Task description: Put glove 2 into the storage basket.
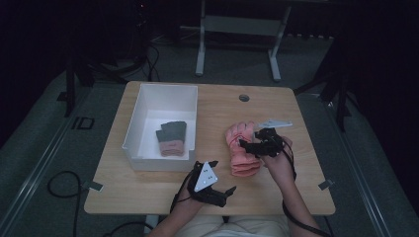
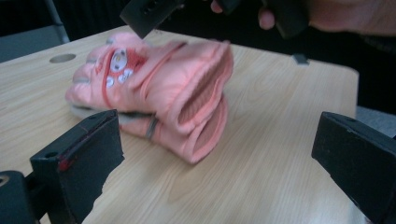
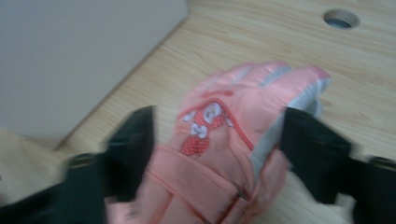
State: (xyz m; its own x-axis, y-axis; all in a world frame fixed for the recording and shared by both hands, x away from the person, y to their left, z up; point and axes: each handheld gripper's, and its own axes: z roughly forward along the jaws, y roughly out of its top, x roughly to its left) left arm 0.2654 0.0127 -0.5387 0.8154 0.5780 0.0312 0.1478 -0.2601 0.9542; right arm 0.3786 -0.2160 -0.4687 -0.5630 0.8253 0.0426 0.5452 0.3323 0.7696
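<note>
Dim, murky high view; both gripper views brighter but motion-blurred.

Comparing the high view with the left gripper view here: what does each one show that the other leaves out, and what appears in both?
The high view alone takes in the white box with a grey and pink pair of gloves inside, the left gripper with its grey plate, the person's forearms and the floor around the table. The left gripper view alone gives detail: the cartoon patch on the pink gloves and their open cuffs, stacked one on the other. Both show the pink gloves on the wooden table, the round hole in it, and the right gripper over the gloves.
</note>
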